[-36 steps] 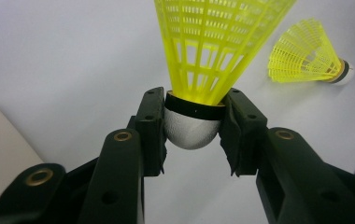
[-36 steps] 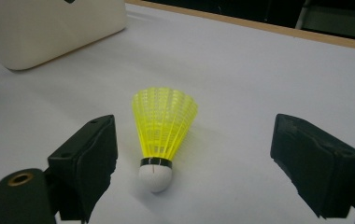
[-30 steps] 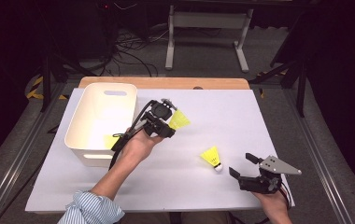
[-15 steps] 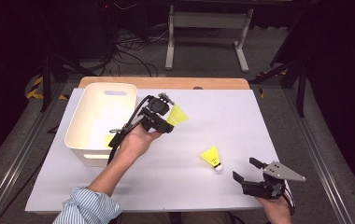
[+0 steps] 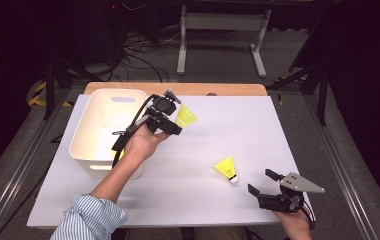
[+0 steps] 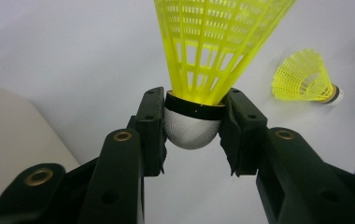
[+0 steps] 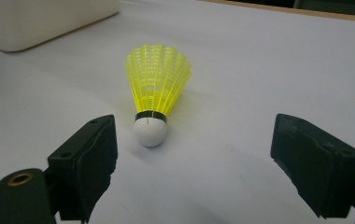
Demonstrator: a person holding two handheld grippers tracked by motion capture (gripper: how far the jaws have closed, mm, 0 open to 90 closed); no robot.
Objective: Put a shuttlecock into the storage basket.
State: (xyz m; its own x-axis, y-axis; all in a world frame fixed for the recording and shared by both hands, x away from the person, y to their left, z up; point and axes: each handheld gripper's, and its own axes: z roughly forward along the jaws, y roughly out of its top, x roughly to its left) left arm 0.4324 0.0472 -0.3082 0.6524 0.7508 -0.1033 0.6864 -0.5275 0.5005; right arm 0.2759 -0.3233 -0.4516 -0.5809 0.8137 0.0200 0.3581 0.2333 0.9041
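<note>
While the right tool [image 5: 267, 188] rests low at the near right edge of the counter [image 5: 278, 130], its jaws stand wide apart with nothing between the pads. In the right gripper view, a yellow shuttlecock [image 7: 156, 102] lies on its side just ahead of those jaws, white cork toward the camera, skirt pointing away; it touches neither pad. The same shuttlecock [image 5: 227, 169] appears in the high view, on the white sheet just left of and beyond the right tool. Farther off, near the middle of the counter, the left tool [image 5: 174, 126] is held above the surface in the person's left hand [image 5: 140, 145]. Its jaws are partly closed and clamp a second shuttlecock [image 6: 199, 84] by the cork, one pad on each side, skirt projecting forward. In the high view this held shuttlecock [image 5: 185, 116] sits just right of the bin [image 5: 90, 150], a white tub standing at the far left of the counter.
</note>
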